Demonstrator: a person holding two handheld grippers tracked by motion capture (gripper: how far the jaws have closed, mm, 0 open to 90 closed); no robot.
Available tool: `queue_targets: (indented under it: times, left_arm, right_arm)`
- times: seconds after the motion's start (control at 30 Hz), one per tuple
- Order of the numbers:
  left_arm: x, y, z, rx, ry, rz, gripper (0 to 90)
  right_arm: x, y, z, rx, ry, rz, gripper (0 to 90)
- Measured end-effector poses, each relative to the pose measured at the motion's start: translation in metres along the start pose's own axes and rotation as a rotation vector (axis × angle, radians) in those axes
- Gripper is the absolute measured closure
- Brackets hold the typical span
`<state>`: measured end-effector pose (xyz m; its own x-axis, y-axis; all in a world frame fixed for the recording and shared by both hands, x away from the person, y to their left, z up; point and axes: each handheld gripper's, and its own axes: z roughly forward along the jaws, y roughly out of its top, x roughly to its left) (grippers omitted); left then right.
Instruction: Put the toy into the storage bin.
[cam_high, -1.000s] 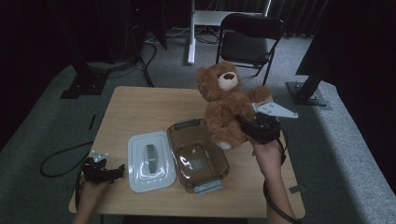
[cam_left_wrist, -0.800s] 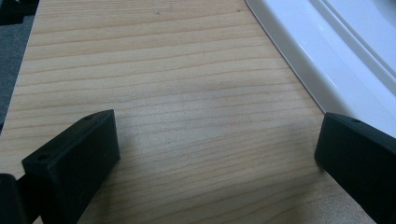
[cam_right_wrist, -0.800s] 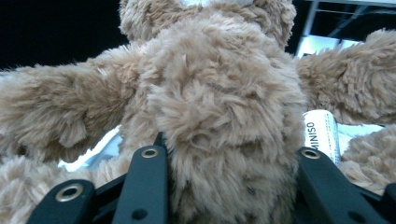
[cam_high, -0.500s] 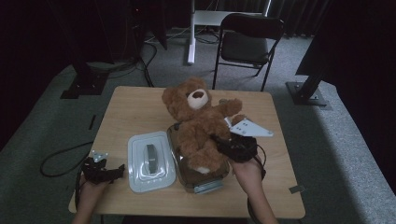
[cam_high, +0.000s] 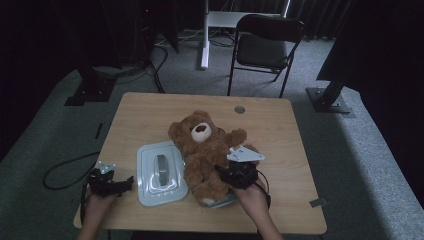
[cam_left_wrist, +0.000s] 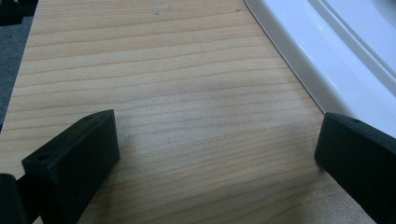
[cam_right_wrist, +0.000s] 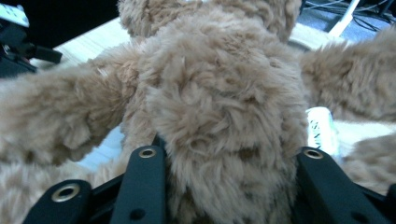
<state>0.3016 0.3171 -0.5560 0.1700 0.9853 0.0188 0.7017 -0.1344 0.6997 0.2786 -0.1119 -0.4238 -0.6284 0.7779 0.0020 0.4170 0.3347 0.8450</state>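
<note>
Dim tabletop (cam_high: 150, 115): right gripper (cam_high: 235, 176) clamps the soft, light teddy bear (cam_high: 205, 150) at its belly, probably squashing fur; left gripper (cam_high: 112, 184) gapes empty.

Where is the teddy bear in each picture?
High view: the teddy bear lies mid-table, right of the white lid, with the right gripper at its side.
Left gripper view: wooden table and the lid's edge; no bear.
Right gripper view: its fur sits squeezed between the black jaws.
Shared landmark: the wooden table.

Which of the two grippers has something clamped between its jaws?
The right gripper: its jaws squeeze the teddy bear. The left gripper stands open over bare table.
</note>
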Motion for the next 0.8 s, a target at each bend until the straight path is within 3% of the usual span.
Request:
queue_targets:
  times: [0.2, 0.47, 0.67, 0.8]
  left_arm:
    - [0.0, 0.0, 0.0, -0.001, -0.001, 0.001, 0.5]
    - [0.0, 0.0, 0.0, -0.001, -0.001, 0.001, 0.5]
    - [0.0, 0.0, 0.0, -0.001, -0.001, 0.001, 0.5]
    - [0.0, 0.0, 0.0, 0.0, -0.001, 0.001, 0.5]
  right_arm:
    - [0.007, -0.008, 0.008, 0.034, -0.026, -0.041, 58.9]
    - [0.006, -0.012, 0.016, 0.03, -0.03, -0.016, 56.9]
    - [0.003, -0.005, 0.009, 0.028, 0.012, 0.01, 37.4]
    - [0.002, 0.008, -0.003, -0.013, 0.025, 0.017, 33.0]
